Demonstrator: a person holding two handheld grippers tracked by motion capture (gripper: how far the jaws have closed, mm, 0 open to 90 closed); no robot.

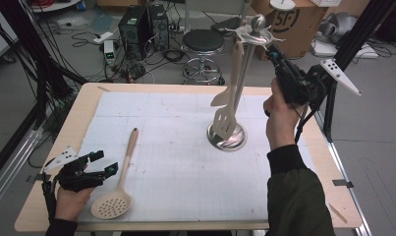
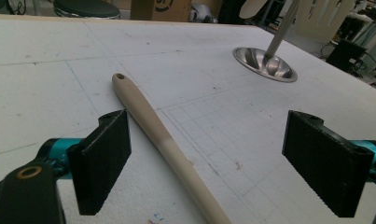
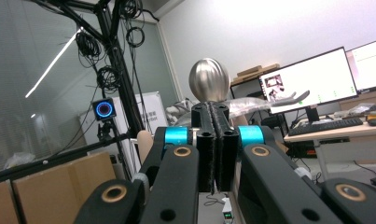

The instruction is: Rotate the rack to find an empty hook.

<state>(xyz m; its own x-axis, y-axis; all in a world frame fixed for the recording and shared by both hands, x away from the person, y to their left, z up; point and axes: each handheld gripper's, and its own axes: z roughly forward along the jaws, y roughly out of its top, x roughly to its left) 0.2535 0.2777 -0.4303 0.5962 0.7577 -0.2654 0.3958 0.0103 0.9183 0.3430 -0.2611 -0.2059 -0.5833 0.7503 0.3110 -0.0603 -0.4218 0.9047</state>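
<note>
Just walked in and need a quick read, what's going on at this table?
A person is hanging kitchen utensils on a metal rack. Two utensils, a slotted turner and a spatula, hang from it. The right gripper, jaws shut with nothing between them, is up by the rack's top. The left gripper rests open beside the skimmer lying on the table.

Even, soft indoor light; faint shadows, glare on the steel base (image 2: 265, 64).

Skimmer spoon (image 1: 114, 189): pale beige, its round bowl dotted with holes. Slotted turner (image 1: 225, 120): same beige. Stand (image 1: 228, 136): polished silver steel with a mirror-bright base. Counter (image 1: 87, 105): light wood under a white sheet ruled with faint grid lines. Left claw (image 1: 101, 163): black, with teal collars.
</note>
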